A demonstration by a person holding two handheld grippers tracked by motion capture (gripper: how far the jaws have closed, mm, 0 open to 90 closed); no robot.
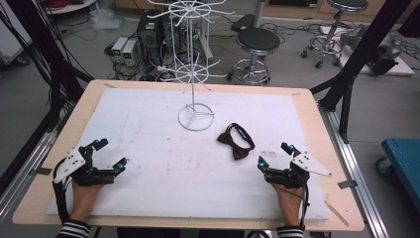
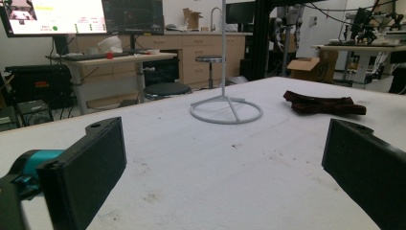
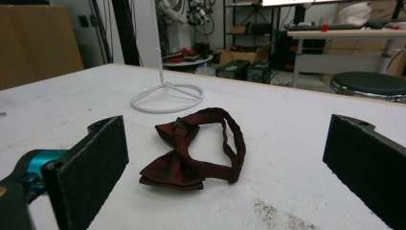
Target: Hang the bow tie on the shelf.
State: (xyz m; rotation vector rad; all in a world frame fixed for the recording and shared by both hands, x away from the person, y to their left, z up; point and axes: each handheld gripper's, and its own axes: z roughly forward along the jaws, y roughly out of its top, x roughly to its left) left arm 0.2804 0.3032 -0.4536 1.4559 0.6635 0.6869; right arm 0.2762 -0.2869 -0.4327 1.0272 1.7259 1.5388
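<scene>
A dark red bow tie (image 1: 236,141) with its looped strap lies flat on the white mat, right of centre. It sits close ahead in the right gripper view (image 3: 196,151) and farther off at the right in the left gripper view (image 2: 323,104). A white wire display stand (image 1: 194,64) rises from a ring base (image 1: 196,118) at the mat's back centre. My right gripper (image 1: 275,156) rests near the front right, open, a short way from the tie. My left gripper (image 1: 109,154) rests at the front left, open with nothing between its jaws.
The white mat (image 1: 148,129) covers a wooden table (image 1: 324,144). Beyond the far edge stand two stools (image 1: 257,47), computer boxes (image 1: 125,49) and cables on the floor. Black frame posts (image 1: 366,44) flank the table, and a blue cart (image 1: 403,158) stands at the right.
</scene>
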